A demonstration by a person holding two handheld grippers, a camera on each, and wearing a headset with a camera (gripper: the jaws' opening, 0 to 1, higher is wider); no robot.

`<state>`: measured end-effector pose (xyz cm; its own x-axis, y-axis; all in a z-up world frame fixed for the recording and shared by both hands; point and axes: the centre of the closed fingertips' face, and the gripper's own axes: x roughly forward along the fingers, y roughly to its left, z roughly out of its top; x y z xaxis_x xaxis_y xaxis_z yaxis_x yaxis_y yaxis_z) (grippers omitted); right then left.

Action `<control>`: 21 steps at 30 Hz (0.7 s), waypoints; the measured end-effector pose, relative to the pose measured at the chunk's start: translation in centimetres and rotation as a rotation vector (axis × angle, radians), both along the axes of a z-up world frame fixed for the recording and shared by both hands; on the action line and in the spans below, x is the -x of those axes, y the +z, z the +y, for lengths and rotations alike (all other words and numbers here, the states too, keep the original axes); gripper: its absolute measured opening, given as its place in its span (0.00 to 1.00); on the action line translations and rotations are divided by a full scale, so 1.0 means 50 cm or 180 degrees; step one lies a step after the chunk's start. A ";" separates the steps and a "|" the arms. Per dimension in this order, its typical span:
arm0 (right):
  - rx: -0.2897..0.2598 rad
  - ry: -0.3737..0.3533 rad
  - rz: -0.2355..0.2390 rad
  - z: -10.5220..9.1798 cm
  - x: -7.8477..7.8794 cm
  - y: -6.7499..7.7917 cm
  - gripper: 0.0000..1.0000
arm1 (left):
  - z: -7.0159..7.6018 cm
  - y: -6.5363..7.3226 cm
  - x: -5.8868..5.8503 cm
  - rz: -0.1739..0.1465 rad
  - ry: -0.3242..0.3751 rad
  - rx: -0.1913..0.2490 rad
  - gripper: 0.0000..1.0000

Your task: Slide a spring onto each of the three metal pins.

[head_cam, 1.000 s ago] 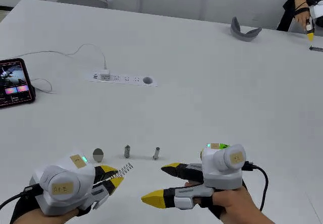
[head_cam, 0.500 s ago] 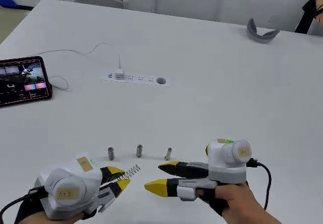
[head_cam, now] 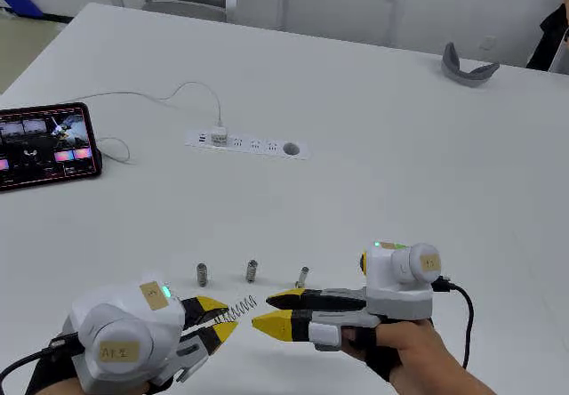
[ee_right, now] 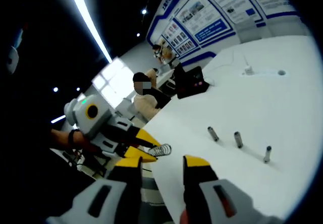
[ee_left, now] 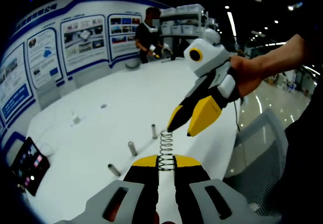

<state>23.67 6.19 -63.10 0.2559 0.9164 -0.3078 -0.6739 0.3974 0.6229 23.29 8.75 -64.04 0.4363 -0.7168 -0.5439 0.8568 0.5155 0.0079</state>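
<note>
Handwriting on the paper labels taped to both gripper housings is too small to read.

Left gripper [head_cam: 224, 317] is clamped on the lower end of a spring [head_cam: 240, 307]. The coil projects past the yellow tips toward the right gripper [head_cam: 265, 312]. Right gripper jaws stand apart, one tip above the other, level with the free end of the spring. A hand [head_cam: 411, 352] holds this gripper.

Compared with 1.0 s ago, the right gripper jaws are narrower. Compared with 0.5 s ago, their tips stand nearer the spring.

Left gripper view looks along the spring [ee_left: 164, 146]. It places the upper tip of the right gripper [ee_left: 182, 128] just beside the top coil; contact cannot be confirmed. Right gripper view shows the round open end of the spring [ee_right: 160, 151] between that gripper's own tips [ee_right: 162, 162].

Three metal pins [head_cam: 252, 270] stand upright in a row on the white desk [head_cam: 400, 173], just beyond the gripper tips. The two left pins look ribbed; springs on them cannot be confirmed.

Farther back lie a power strip [head_cam: 242, 142] with a white plug [head_cam: 219, 135], a tablet [head_cam: 44, 141] with a lit screen, and a grey curved object [head_cam: 469, 66]. Wall posters [ee_left: 83, 35] carry unreadable text.
</note>
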 end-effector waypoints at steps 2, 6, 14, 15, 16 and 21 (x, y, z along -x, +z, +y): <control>-0.0012 0.0021 0.0002 0.003 0.001 0.003 0.32 | -0.005 0.003 0.003 -0.0007 -0.0017 0.0012 0.10; 0.0000 0.0062 0.0009 0.006 0.007 0.004 0.30 | -0.014 0.008 0.010 -0.0019 -0.0057 0.0036 0.10; -0.0034 0.0143 0.0021 0.017 0.019 0.011 0.22 | -0.021 0.004 0.025 -0.0016 -0.0160 0.0023 0.10; -0.0012 0.0158 0.0007 0.016 0.021 0.010 0.20 | -0.021 0.002 0.026 -0.0014 -0.0172 0.0016 0.10; -0.0002 0.0171 -0.0026 0.016 0.021 0.010 0.17 | -0.020 0.000 0.028 -0.0002 -0.0184 0.0009 0.10; 0.0031 0.0233 -0.0073 0.016 0.025 0.012 0.13 | -0.022 -0.004 0.034 0.0009 -0.0226 0.0000 0.10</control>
